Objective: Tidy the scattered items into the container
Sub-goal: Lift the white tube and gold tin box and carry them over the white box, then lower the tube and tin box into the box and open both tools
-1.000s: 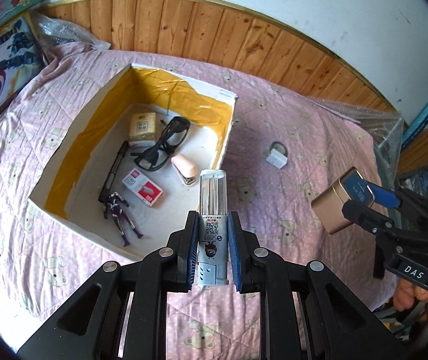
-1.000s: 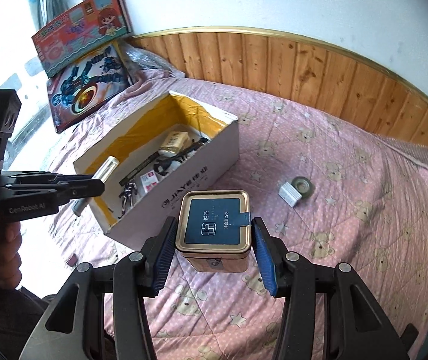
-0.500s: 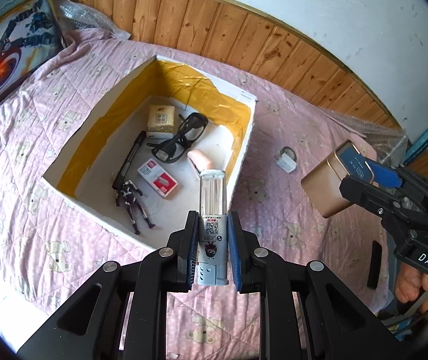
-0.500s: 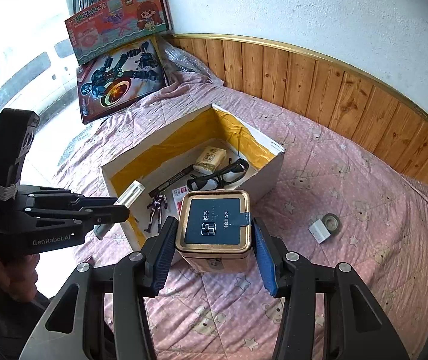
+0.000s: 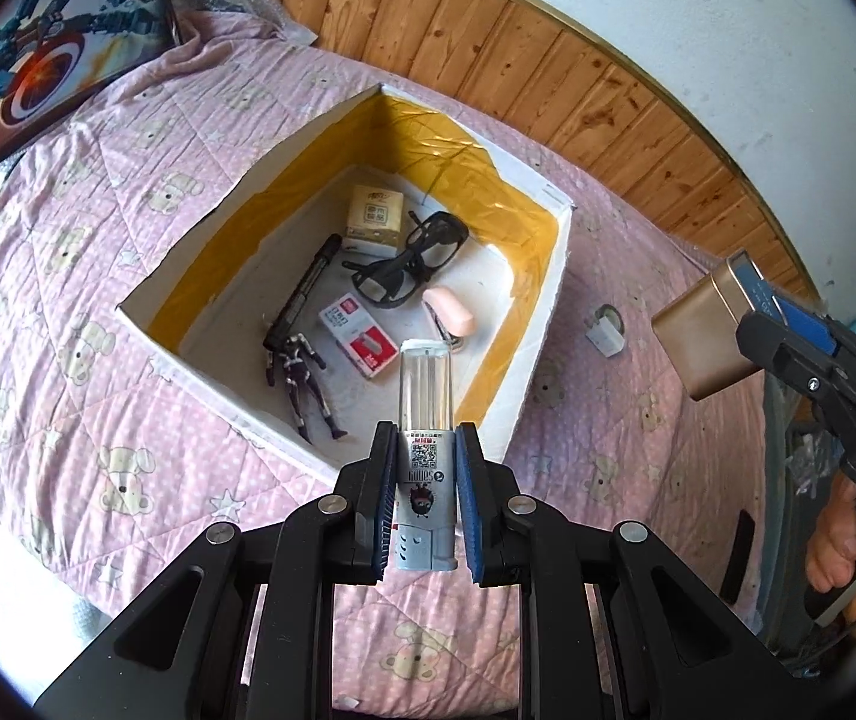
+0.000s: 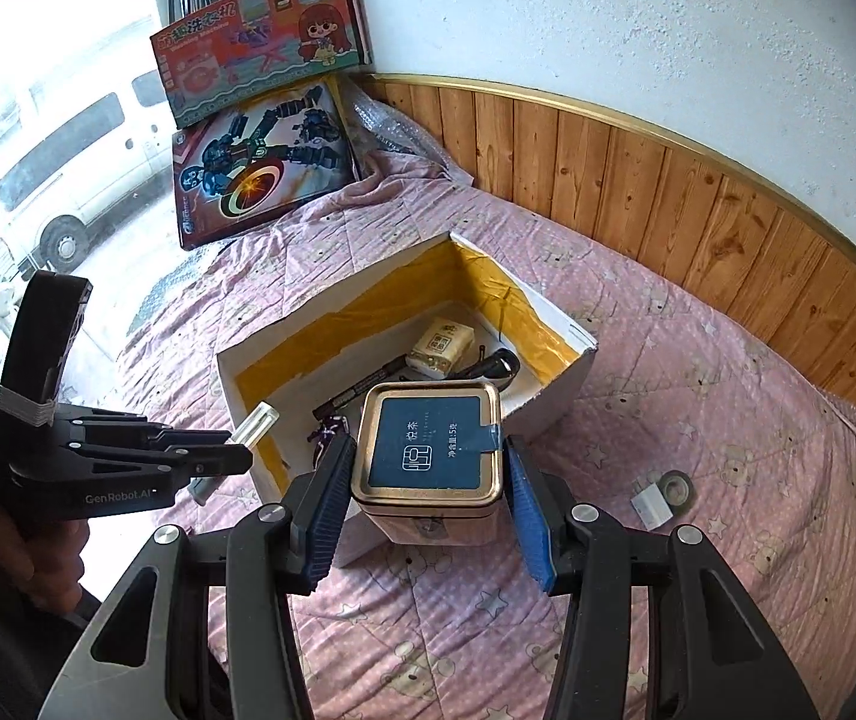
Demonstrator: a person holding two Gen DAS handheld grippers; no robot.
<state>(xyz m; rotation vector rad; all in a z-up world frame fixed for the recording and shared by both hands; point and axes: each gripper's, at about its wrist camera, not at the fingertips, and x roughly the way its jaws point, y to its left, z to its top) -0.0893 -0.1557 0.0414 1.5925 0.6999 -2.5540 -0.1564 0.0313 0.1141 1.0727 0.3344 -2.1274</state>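
My left gripper [image 5: 426, 498] is shut on a slim clear-and-grey tube [image 5: 426, 414], held above the near corner of the open white box [image 5: 553, 300] with yellow-lined walls. Inside the box lie black glasses [image 5: 413, 267], a toy figure [image 5: 302, 372], a black pen, a tan packet, a red-and-white packet and a pink stapler. My right gripper [image 6: 428, 492] is shut on a gold tin with a blue lid [image 6: 428, 450], hovering at the box's [image 6: 571, 381] near side. The tin [image 5: 706, 339] also shows right of the box, the tube [image 6: 257, 426] to its left.
A small white block with a tape roll [image 5: 607, 333] lies on the pink quilt [image 5: 98, 420] right of the box. Two toy boxes [image 6: 260, 162] lean at the wall corner. Wood panelling runs behind the bed. A hand holds each gripper.
Both grippers have moved closer to the box with their loads. The box now sits larger and more central in both views; the tin has drifted toward it.
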